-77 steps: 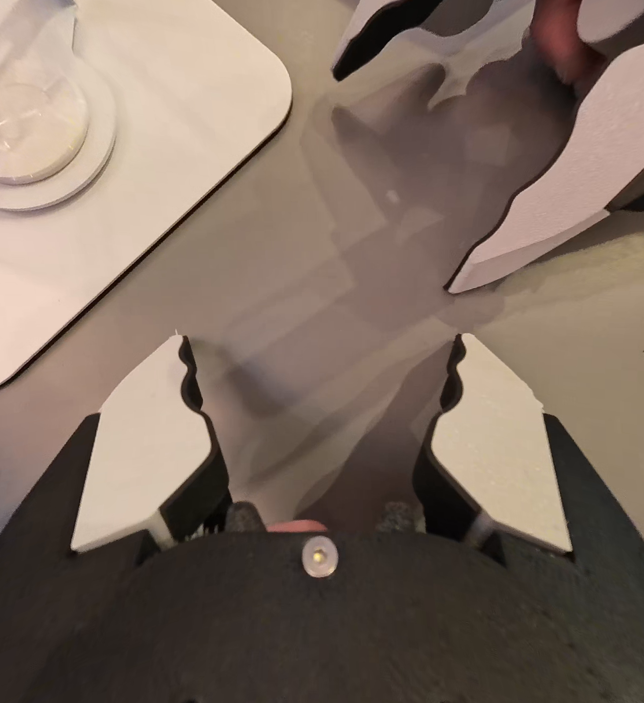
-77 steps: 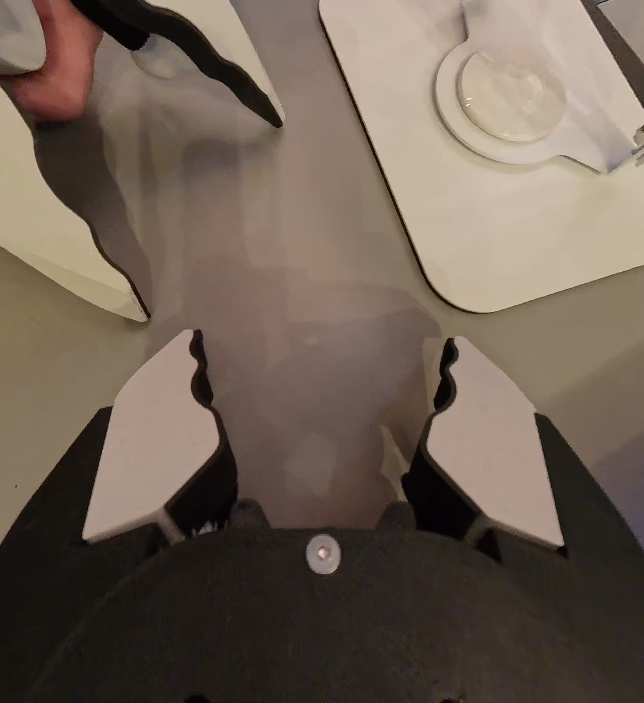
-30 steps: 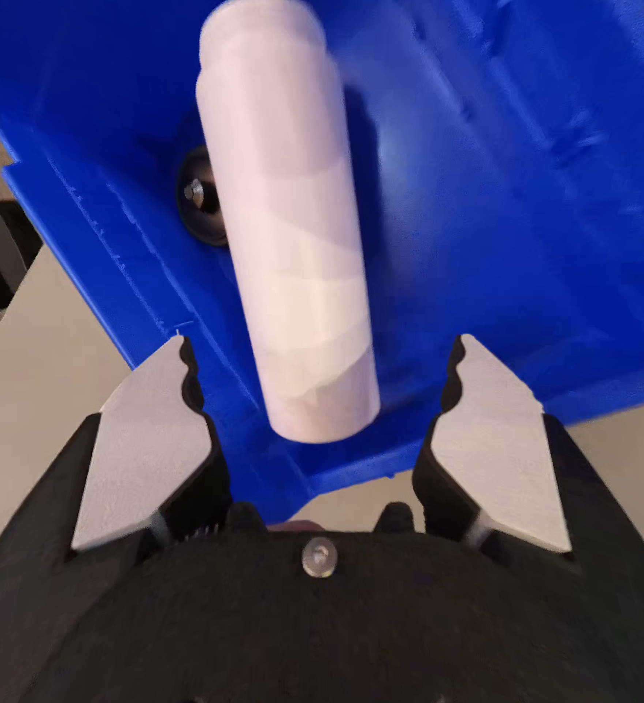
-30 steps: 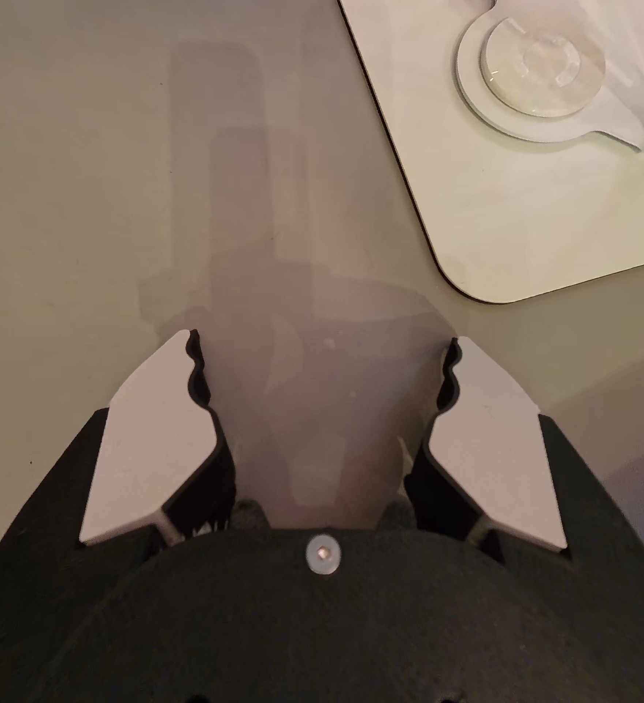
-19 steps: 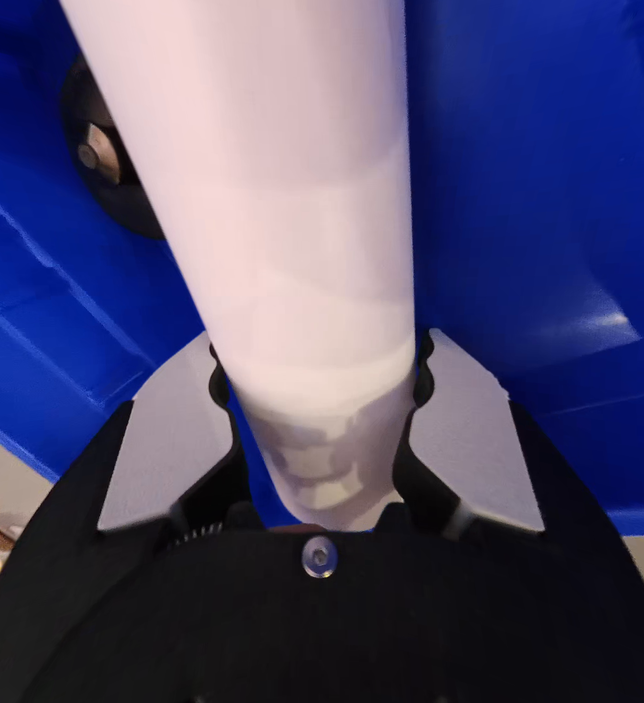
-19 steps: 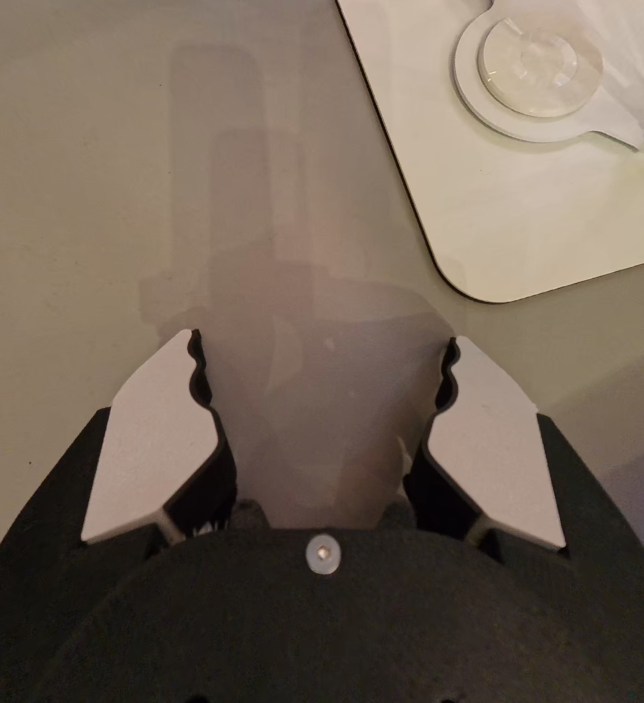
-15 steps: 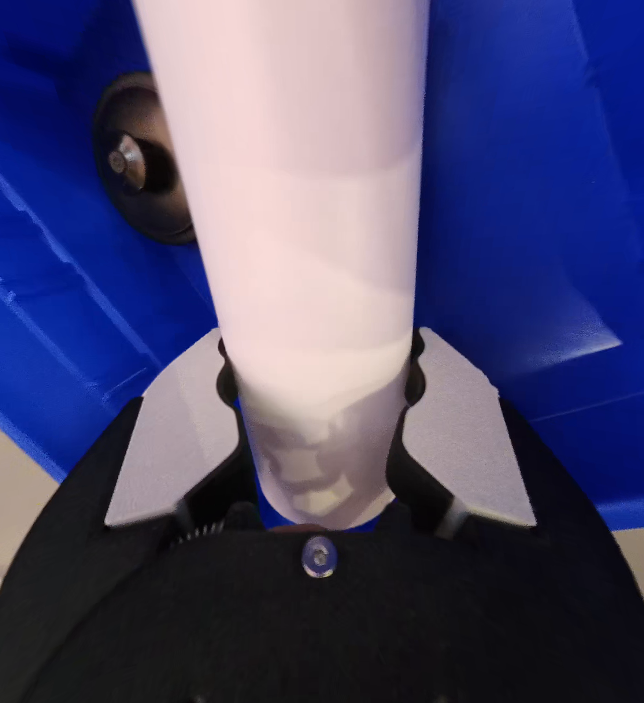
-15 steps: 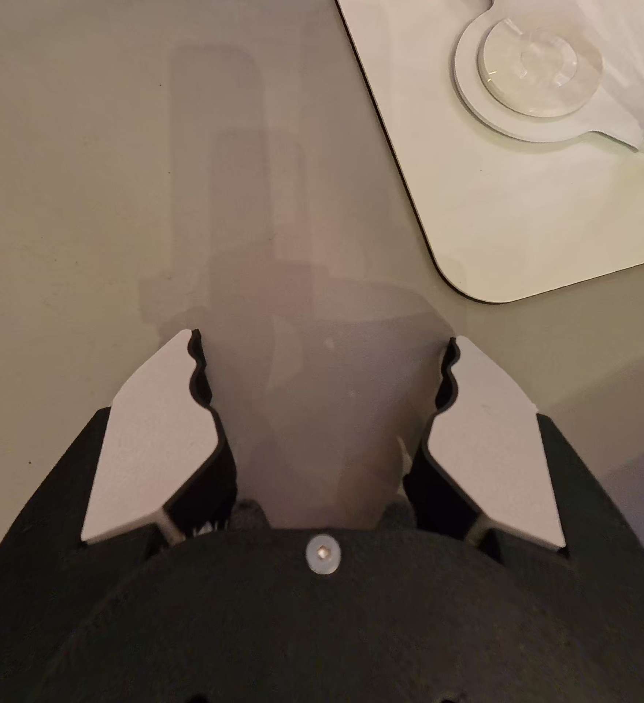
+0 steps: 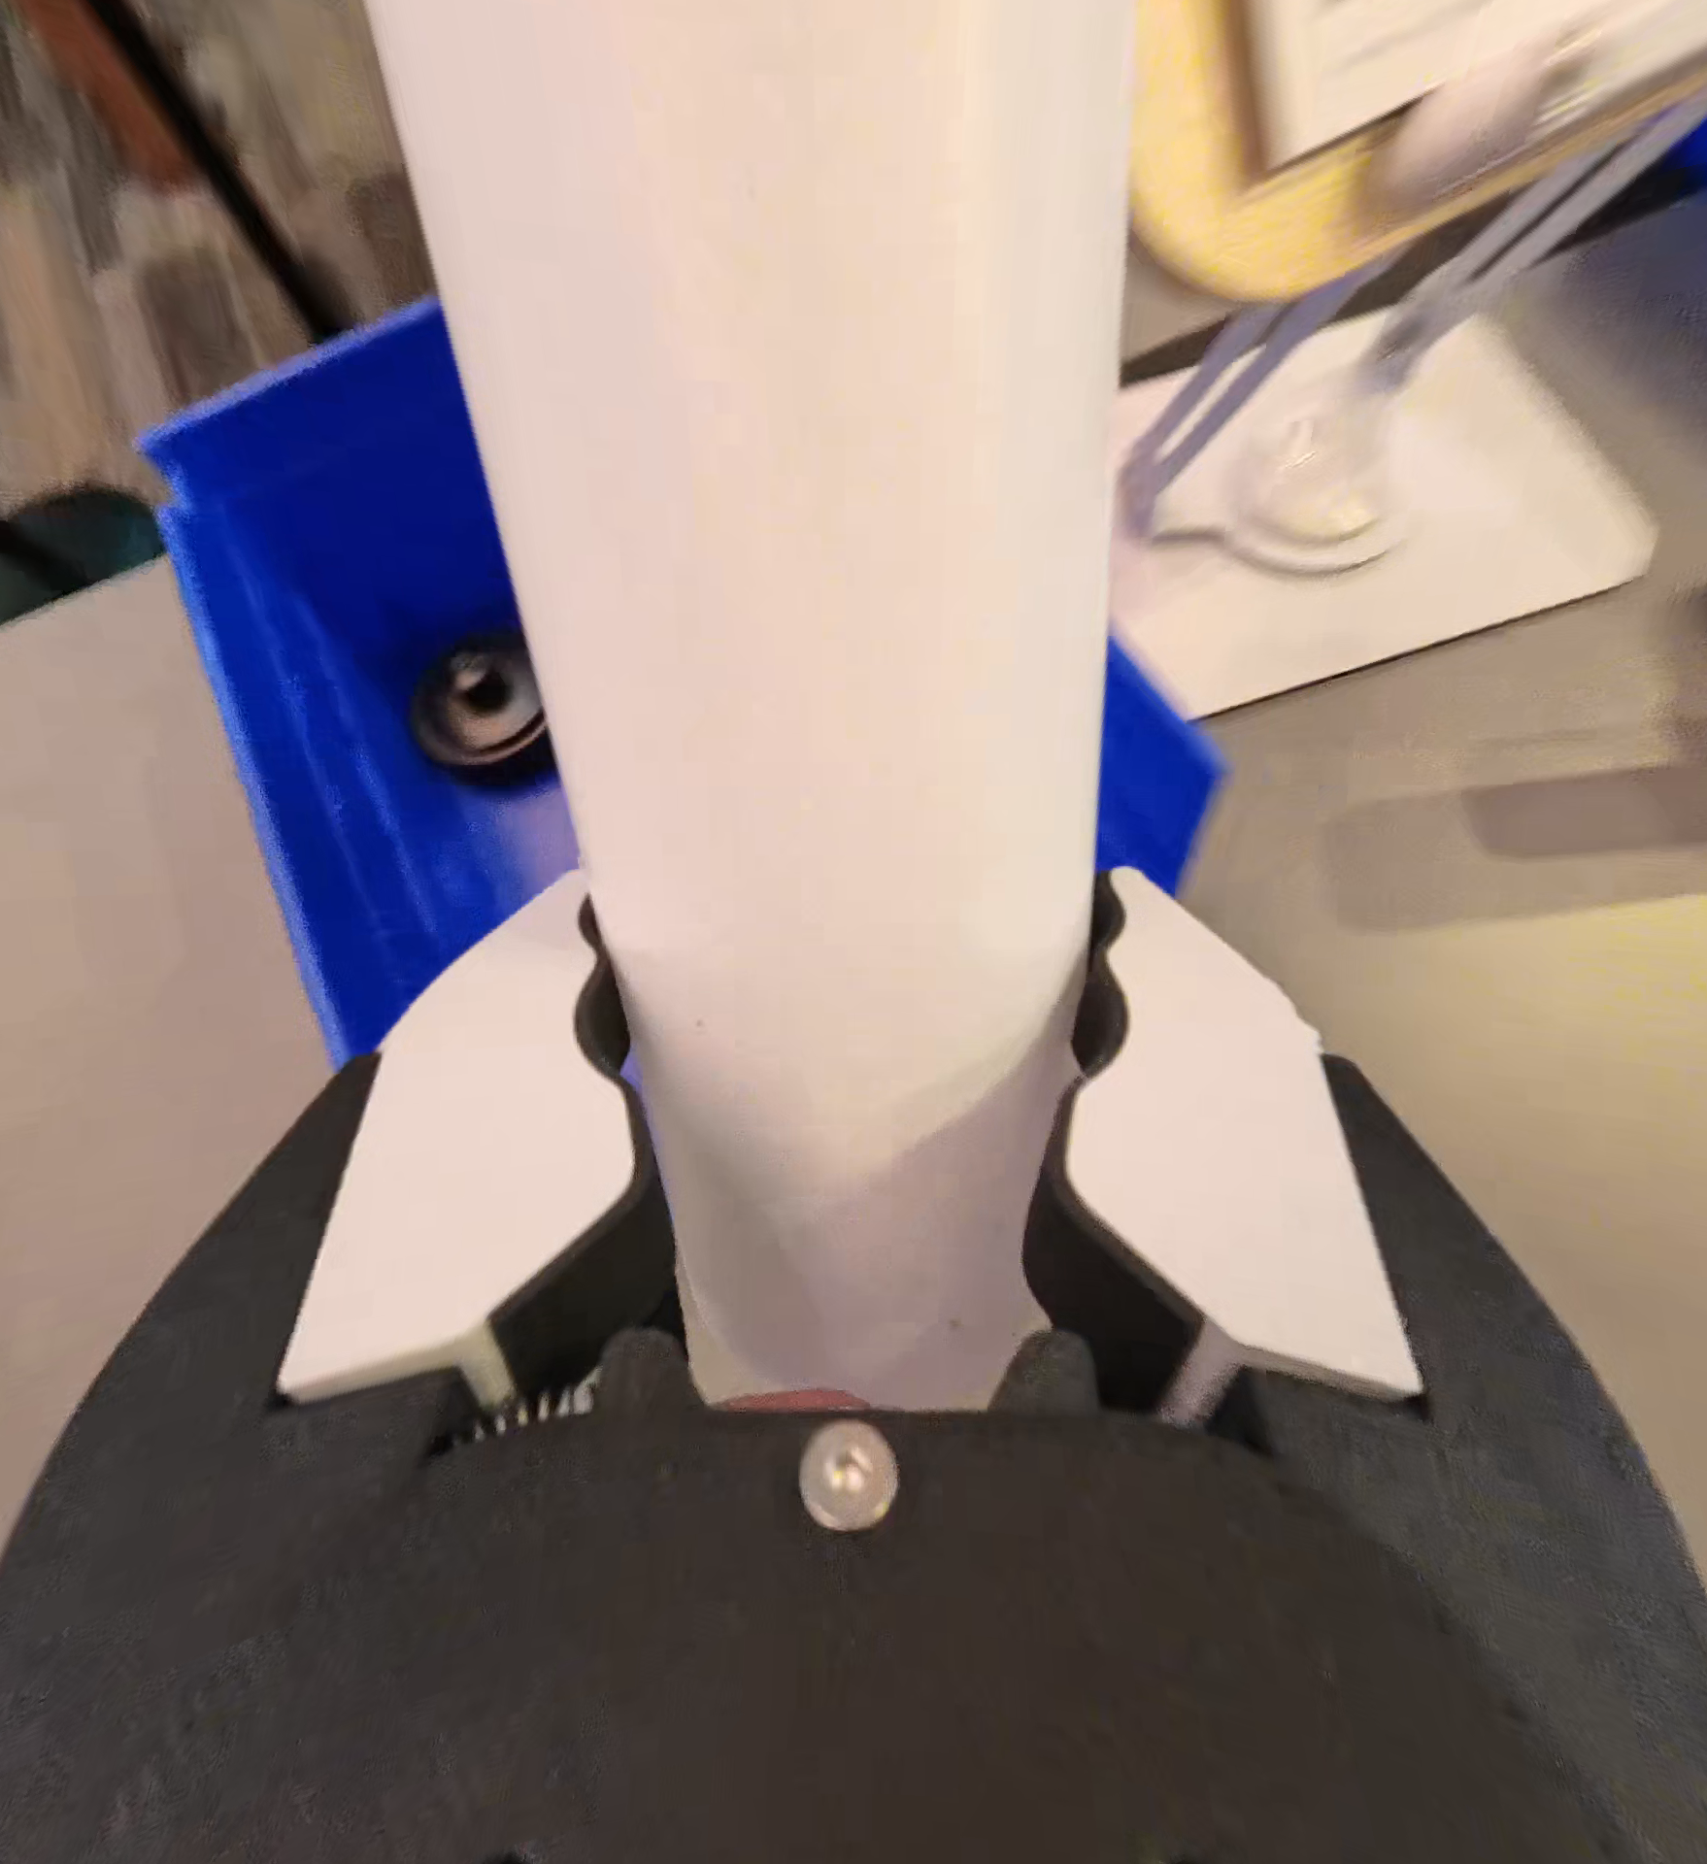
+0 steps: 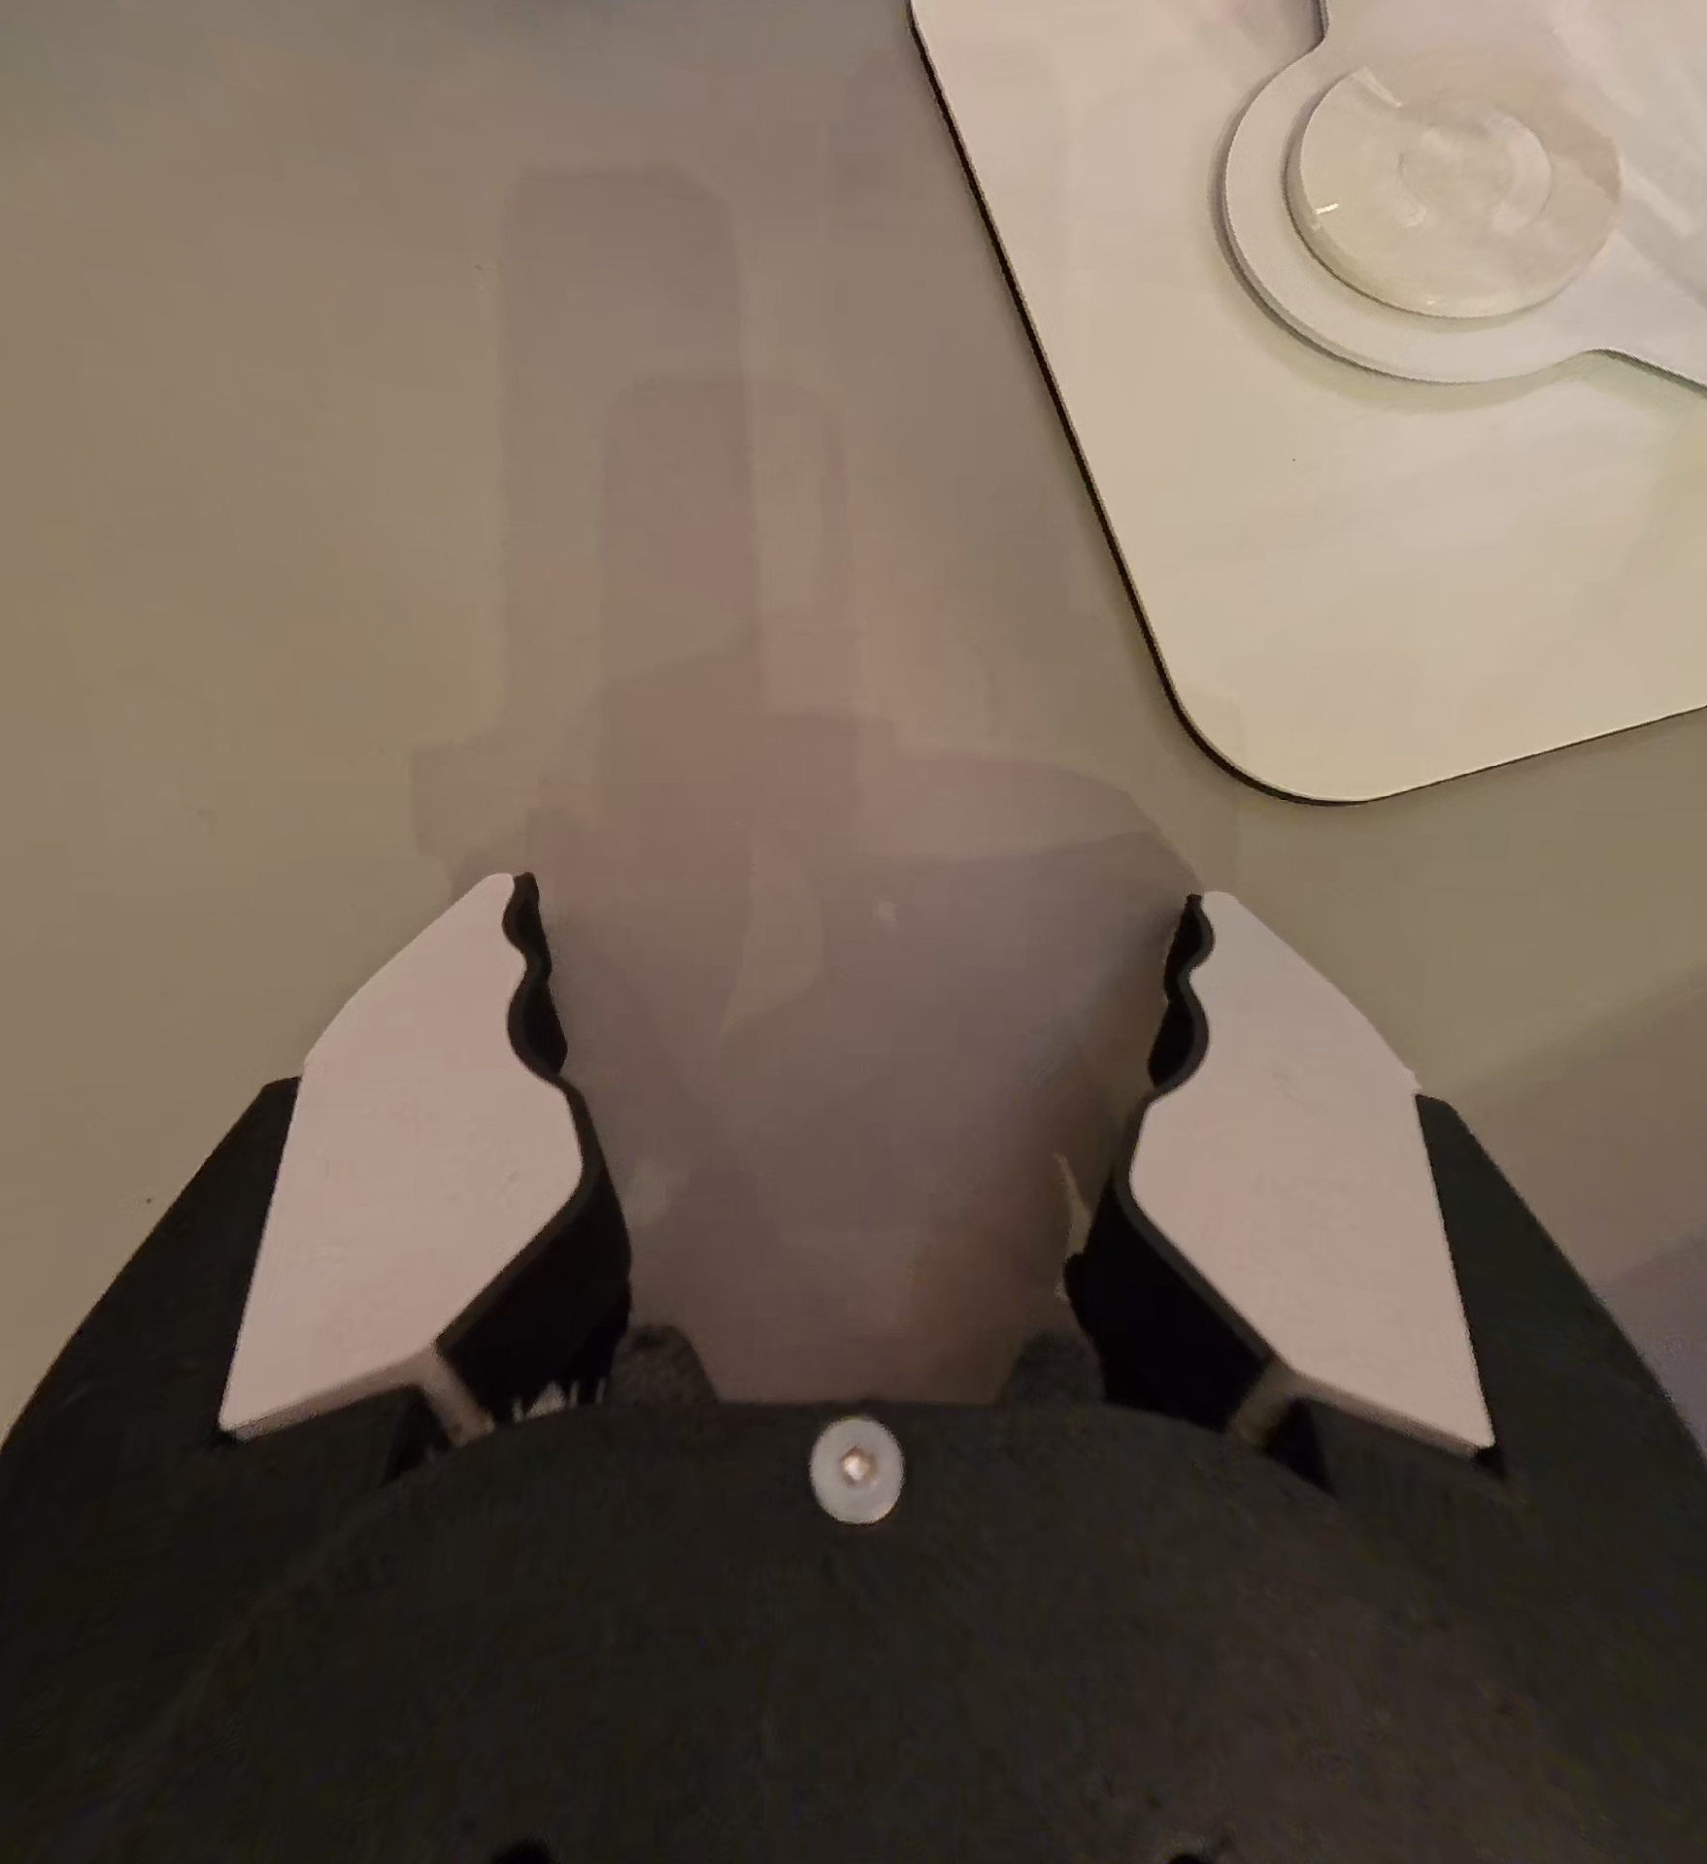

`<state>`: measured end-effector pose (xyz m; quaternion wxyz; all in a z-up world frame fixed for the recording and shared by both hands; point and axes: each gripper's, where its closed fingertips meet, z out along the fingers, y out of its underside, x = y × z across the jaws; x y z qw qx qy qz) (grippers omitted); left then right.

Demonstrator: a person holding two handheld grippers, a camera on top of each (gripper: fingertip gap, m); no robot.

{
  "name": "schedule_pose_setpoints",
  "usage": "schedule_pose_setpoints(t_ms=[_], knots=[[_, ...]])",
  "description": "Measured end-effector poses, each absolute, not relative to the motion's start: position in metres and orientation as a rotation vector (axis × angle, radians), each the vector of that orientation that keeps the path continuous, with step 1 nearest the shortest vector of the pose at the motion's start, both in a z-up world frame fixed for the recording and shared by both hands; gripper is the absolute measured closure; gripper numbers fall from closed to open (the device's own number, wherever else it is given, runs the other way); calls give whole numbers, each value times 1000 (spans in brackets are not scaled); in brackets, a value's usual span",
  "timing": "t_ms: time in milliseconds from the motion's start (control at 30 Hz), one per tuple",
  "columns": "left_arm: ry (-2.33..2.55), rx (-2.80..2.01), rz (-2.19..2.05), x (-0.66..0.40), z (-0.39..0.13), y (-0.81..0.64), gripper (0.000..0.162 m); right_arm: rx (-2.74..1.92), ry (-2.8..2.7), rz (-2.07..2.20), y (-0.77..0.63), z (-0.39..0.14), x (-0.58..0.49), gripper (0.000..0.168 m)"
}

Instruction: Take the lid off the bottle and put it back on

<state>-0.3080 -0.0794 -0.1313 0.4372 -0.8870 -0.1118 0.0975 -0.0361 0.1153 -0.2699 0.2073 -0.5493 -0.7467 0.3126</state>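
The left claw (image 9: 849,968) is clenched on the bottle (image 9: 779,504), a smooth, matte white cylinder that runs straight out along the fingers and past the top edge, so its far end and any lid are out of sight. The wavy black inner edges of both white finger plates press against its sides. Behind it sits a blue bin (image 9: 325,625) of glossy plastic with stepped walls; a round black fitting (image 9: 478,706) shows on its inside, just left of the bottle. The bottle hides most of the bin's inside. To the right, on the grey bench (image 9: 1435,1009), lies a white board (image 9: 1495,565) with rounded corners, and a clear stand (image 9: 1324,504) rises from it, blurred. Farther back a pale yellow shape (image 9: 1223,222) is too blurred to make out. The right claw (image 10: 855,908) is released and bare, its fingers spread over the smooth bench (image 10: 224,504), where soft shadows fall between them. At upper right lies the same board (image 10: 1283,484), thin, dark-edged, carrying a flat white ring around a clear disc (image 10: 1435,212).
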Motion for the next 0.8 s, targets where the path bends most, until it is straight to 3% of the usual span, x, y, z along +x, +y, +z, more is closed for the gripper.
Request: schedule_pose_setpoints(t_ms=[133,300,467,600,733,800], knots=[[-57,-1992,164,-232,-104,-67,74,-1476,-2021,1076,100,-246,-39,51],[179,-1778,-51,-125,-99,-26,74,-1236,-1887,1436,61,-179,-35,50],[330,-1757,-262,-48,-132,19,74,-1018,-1735,1697,31,-121,-22,43],[455,-1773,-331,2,-160,42,74,-998,-1666,1799,27,-107,-17,39],[501,-1789,-349,30,-181,58,74,-967,-1702,1832,21,-109,-11,65],[489,-1809,-378,34,-189,61,74,-978,-1748,1764,21,-116,-12,65]])
